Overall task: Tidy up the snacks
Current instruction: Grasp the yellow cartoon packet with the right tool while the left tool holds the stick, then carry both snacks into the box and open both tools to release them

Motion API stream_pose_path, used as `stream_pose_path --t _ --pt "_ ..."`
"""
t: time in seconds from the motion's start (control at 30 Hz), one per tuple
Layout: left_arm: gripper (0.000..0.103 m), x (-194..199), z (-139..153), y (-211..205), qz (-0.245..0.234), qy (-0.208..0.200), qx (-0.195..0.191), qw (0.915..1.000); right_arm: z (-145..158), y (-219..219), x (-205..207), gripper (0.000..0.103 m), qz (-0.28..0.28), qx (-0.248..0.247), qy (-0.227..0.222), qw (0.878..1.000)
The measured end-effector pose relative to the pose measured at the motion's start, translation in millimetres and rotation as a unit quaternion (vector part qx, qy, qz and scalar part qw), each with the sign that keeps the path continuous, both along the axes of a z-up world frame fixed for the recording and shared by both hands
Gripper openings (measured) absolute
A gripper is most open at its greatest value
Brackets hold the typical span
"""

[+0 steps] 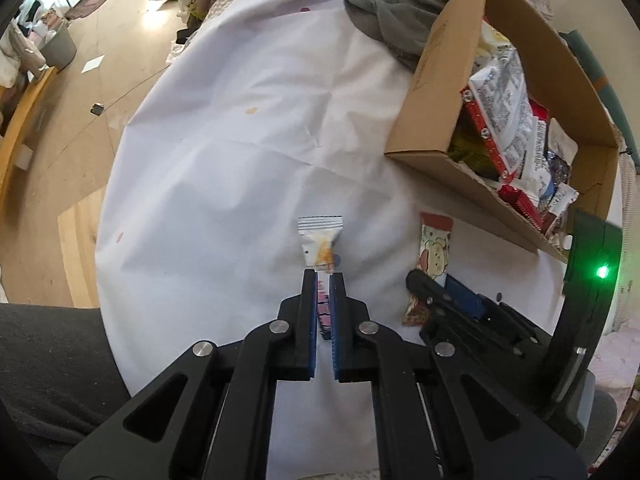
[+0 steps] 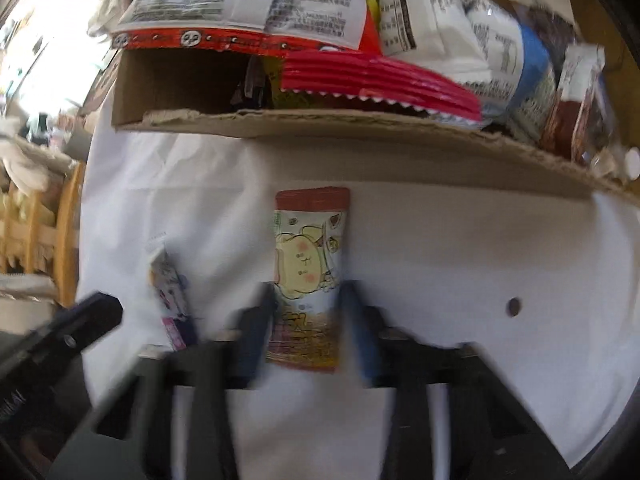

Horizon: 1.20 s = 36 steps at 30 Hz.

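My left gripper (image 1: pixel 324 276) is shut on a small white snack packet (image 1: pixel 321 245) with orange and pink print, held over the white cloth (image 1: pixel 248 152). The same packet shows in the right wrist view (image 2: pixel 170 292). My right gripper (image 2: pixel 306 292) has its jaws on both sides of a red-topped snack packet with a yellow cartoon figure (image 2: pixel 308 272); motion blur hides whether they press it. That packet also shows in the left wrist view (image 1: pixel 434 246), with the right gripper (image 1: pixel 424 284) over its lower end. A cardboard box (image 1: pixel 424 92) full of snack bags lies just beyond.
The box's front flap (image 2: pixel 360 128) lies low on the cloth right ahead of the right gripper, with red and white snack bags (image 2: pixel 380 80) spilling over it. A grey cloth (image 1: pixel 396 16) lies behind the box. The table edge and wooden floor (image 1: pixel 80 120) are to the left.
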<state>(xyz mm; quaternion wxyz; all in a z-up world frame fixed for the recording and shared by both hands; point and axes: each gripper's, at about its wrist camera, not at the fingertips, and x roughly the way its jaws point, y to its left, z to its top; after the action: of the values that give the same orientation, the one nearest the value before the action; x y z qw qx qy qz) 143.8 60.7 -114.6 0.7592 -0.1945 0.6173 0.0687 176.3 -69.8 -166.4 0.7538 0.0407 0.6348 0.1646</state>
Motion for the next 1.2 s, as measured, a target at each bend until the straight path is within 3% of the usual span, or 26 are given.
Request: stream_pose_path --t 0.1,0.17,0.2,0.23,0.27,0.43,0.47,0.5,0.57,0.6,0.67,0.77,0.87,1.0,1.2 --pt "0.009 0.1 1.4 -2.4 0.003 -0.008 -0.006 0.9999 8.0 -16.9 -7.4 0.028 0.007 0.01 0.0 1.0" --pt "0.027 1.2 -0.6 -4.9 0.003 -0.007 -0.013 0.9999 20.1 -35.4 -12.9 0.028 0.003 0.036 -0.001 0.999" --pt "0.042 1.5 -1.3 -5.3 0.006 -0.009 -0.012 0.9999 27.3 -44.6 -17.1 0.028 0.003 0.045 -0.005 0.999" --pt "0.049 1.4 -1.3 -5.3 0.01 -0.009 -0.008 0.9999 34.5 -54.6 -22.3 0.028 0.003 0.053 -0.012 0.998" --pt "0.05 1.4 -1.9 -4.9 0.014 -0.01 -0.002 0.9998 42.4 -67.8 -28.0 0.028 0.001 0.062 -0.02 0.998" --pt "0.047 5.0 -19.1 -13.9 0.003 0.006 0.008 0.9999 53.5 -118.7 -46.6 0.028 -0.04 0.102 -0.026 0.994" --pt "0.042 7.3 -27.3 -20.6 -0.008 0.018 0.017 0.9996 51.0 -121.9 -44.1 0.028 -0.049 0.106 -0.024 0.993" --pt "0.015 9.4 -34.9 -27.7 -0.025 0.032 0.024 0.9989 50.5 -123.0 -48.1 0.028 -0.06 0.109 -0.022 0.992" --pt "0.009 9.2 -39.2 -36.0 -0.048 0.048 0.047 0.9966 51.9 -130.8 -47.5 0.028 -0.074 0.122 -0.017 0.99" --pt "0.009 6.8 -29.7 -35.1 -0.043 0.038 0.059 0.9966 56.1 -129.1 -51.8 0.028 -0.073 0.127 -0.02 0.989" --pt "0.009 -3.1 14.7 -34.5 -0.043 -0.027 0.05 0.9975 74.7 -134.6 -55.8 0.028 -0.066 0.14 -0.046 0.987" --pt "0.008 -11.5 67.9 -43.2 -0.062 -0.109 0.045 0.9911 105.4 -148.1 -59.5 0.028 -0.064 0.166 -0.096 0.979" --pt "0.006 1.1 100.6 -56.5 -0.082 -0.149 0.038 0.9847 126.4 -160.7 -42.2 0.028 -0.08 0.179 -0.131 0.972" --pt "0.005 31.7 120.0 -72.6 -0.092 -0.176 0.041 0.9792 139.6 -171.2 -9.6 0.028 -0.092 0.165 -0.151 0.97" --pt "0.005 70.6 118.4 -92.8 -0.109 -0.185 0.037 0.976 140.3 -193.1 27.9 0.028 -0.106 0.134 -0.168 0.971"
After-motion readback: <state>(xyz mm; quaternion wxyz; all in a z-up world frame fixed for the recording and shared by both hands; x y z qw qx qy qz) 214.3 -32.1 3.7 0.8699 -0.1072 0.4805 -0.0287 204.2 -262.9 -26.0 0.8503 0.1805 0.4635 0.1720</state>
